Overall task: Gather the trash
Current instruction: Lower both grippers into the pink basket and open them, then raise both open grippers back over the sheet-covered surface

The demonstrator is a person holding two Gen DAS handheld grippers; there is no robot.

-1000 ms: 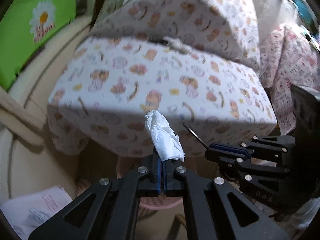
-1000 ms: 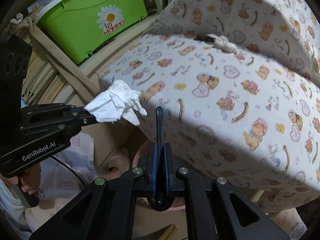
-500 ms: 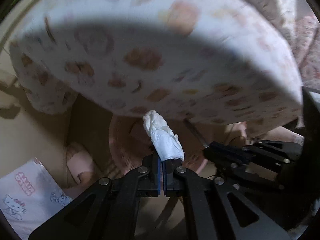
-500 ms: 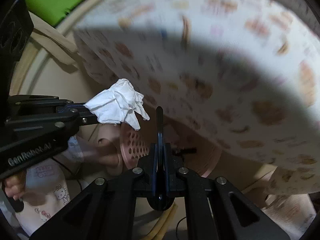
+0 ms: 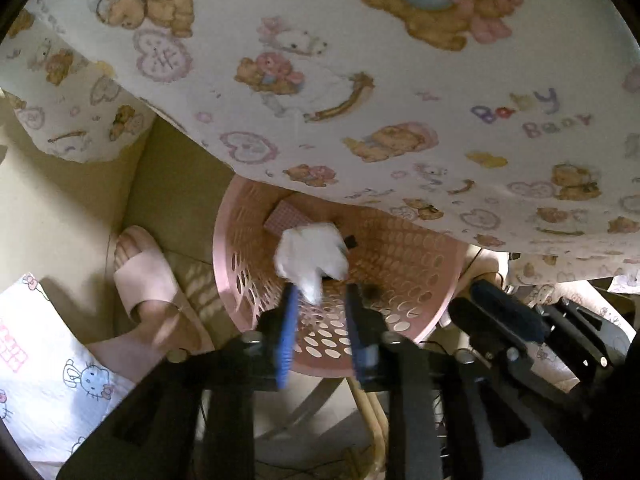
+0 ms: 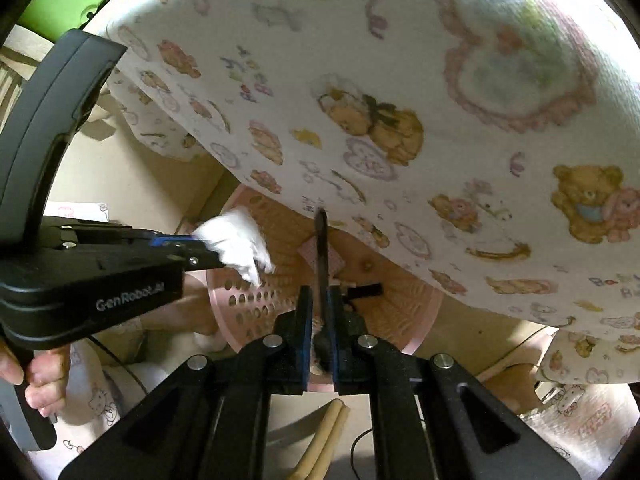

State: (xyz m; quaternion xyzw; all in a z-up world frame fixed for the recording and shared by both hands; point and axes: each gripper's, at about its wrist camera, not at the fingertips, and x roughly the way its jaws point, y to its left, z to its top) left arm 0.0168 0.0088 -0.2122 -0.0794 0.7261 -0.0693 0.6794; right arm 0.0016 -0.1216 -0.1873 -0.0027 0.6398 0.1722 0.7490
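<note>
Left gripper [image 5: 320,312] just spread its jaws, crumpled white tissue [image 5: 312,258] dropping mid-frame over the pink perforated plastic basket [image 5: 400,280] (right gripper [image 6: 319,316] clenched on thin dark stick [image 6: 321,256]); one down.

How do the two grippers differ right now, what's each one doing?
The left gripper has its jaws spread, with the white tissue blurred just beyond its fingertips; the right gripper is shut on a thin dark stick. The tissue is crumpled and soft, the stick straight and rigid. Both grippers hang over the pink basket.
</note>
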